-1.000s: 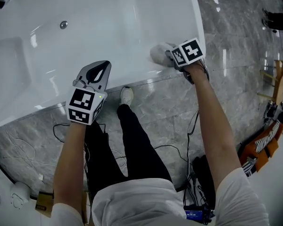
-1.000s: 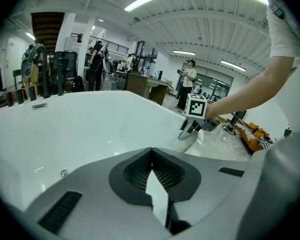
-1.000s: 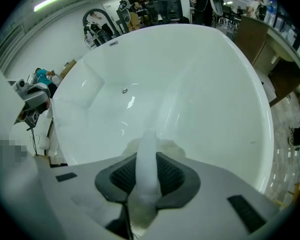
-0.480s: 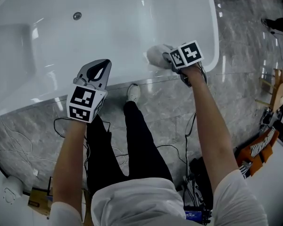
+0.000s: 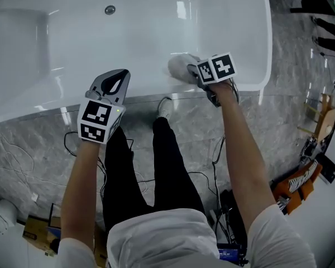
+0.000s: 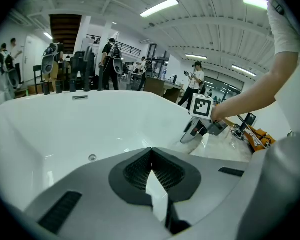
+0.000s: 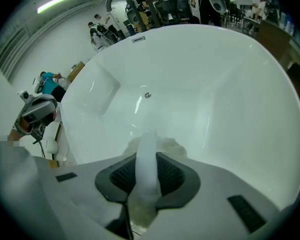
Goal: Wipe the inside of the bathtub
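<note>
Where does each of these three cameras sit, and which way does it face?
Head view: on the person's head, facing steeply down at the bathtub; arms, legs, left gripper and right gripper show.
Left gripper view: on the left gripper, looking along its closed jaws across the bathtub at the right gripper; the right arm shows.
Right gripper view: on the right gripper, looking along jaws clamped on a white cloth into the bathtub; the left gripper shows far left.
Shared: all three show the drain fitting.

grey marble floor point(image 5: 33, 144), strip lights point(image 6: 160, 7) along a white ceiling point(image 6: 210, 21)
</note>
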`<move>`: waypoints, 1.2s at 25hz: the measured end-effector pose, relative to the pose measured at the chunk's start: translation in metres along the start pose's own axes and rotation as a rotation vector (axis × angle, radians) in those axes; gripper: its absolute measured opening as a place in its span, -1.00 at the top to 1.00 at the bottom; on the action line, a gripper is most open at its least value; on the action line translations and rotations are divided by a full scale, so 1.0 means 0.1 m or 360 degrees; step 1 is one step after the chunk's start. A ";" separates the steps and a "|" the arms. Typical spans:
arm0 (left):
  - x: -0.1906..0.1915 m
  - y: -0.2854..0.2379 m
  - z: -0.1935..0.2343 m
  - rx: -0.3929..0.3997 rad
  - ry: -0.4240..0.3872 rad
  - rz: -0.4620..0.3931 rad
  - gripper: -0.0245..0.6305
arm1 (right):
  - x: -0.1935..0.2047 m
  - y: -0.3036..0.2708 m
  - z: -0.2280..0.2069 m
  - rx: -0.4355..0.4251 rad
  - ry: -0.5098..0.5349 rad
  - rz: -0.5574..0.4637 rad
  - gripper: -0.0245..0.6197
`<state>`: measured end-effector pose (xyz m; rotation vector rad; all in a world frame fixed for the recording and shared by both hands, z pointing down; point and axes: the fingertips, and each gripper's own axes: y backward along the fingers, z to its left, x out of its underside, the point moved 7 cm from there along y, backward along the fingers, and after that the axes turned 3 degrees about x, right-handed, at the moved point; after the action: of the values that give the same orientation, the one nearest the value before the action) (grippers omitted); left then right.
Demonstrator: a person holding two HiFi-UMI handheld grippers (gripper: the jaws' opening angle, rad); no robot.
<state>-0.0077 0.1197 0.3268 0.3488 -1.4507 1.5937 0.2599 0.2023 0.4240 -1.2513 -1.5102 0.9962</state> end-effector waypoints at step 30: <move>0.94 1.67 1.65 -0.0221 0.0275 -0.0084 0.89 | -1.03 -0.69 2.65 -0.0083 0.0116 -0.0005 0.62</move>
<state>-0.2450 0.0326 0.3332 0.1632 -1.3987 1.4355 -0.0059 0.0805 0.4053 -1.3076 -1.4896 0.9049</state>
